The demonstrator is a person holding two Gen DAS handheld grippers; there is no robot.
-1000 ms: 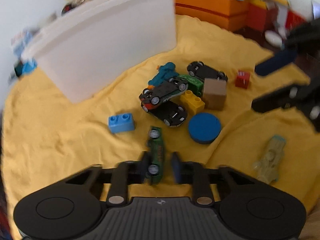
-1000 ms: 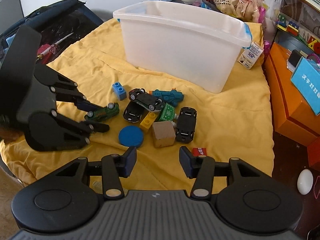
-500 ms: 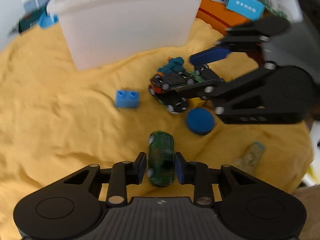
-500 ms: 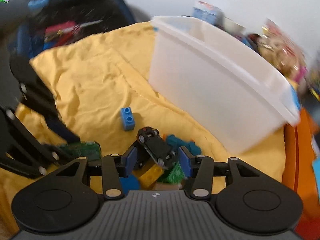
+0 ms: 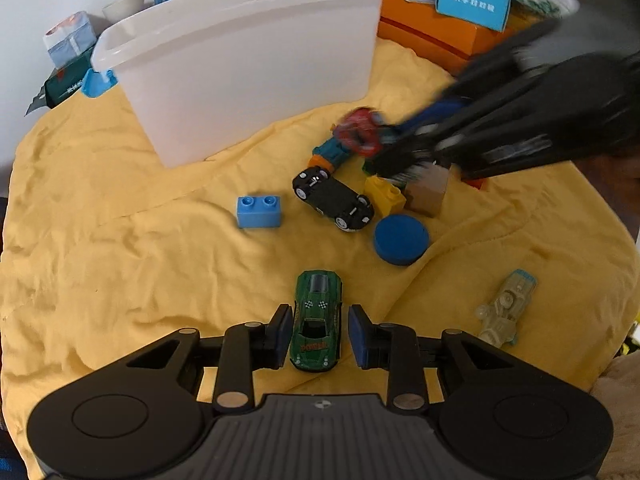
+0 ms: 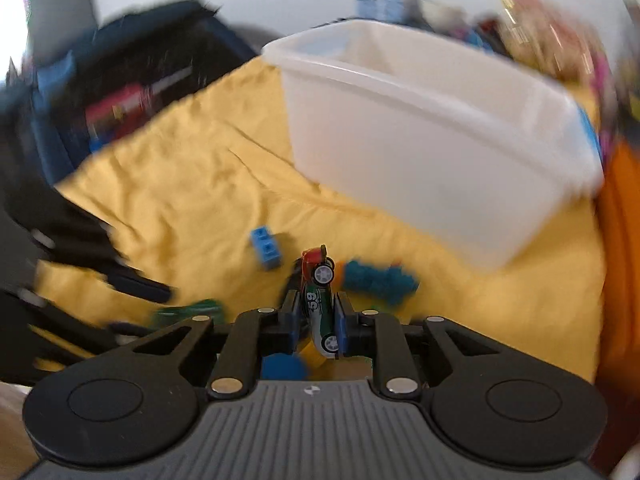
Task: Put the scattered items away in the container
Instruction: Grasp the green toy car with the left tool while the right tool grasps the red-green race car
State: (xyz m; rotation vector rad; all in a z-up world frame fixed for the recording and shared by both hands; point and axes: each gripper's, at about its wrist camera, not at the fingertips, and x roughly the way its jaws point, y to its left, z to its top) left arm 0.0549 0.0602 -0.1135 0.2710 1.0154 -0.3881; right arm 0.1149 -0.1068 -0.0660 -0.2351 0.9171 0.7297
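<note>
The white plastic container (image 5: 248, 64) stands at the back of the yellow cloth; it also shows in the right wrist view (image 6: 440, 136). My left gripper (image 5: 318, 334) is open, its jaws either side of a green toy car (image 5: 317, 320) without touching it. My right gripper (image 6: 318, 322) is shut on a red and green toy car (image 6: 318, 300) numbered 69, held on its side above the pile. In the left wrist view the right gripper (image 5: 384, 142) shows blurred, with that car (image 5: 360, 132) at its tips.
On the cloth lie a blue brick (image 5: 259, 211), an upturned black car (image 5: 333, 203), a yellow brick (image 5: 384, 196), a wooden cube (image 5: 428, 192), a blue disc (image 5: 401, 239), a teal toy (image 5: 332, 152) and a pale toy vehicle (image 5: 505, 308). Orange boxes (image 5: 432, 36) stand behind.
My right gripper closed on the red and green car and lifted it off the pile. My left gripper's jaws have opened wider around the green car.
</note>
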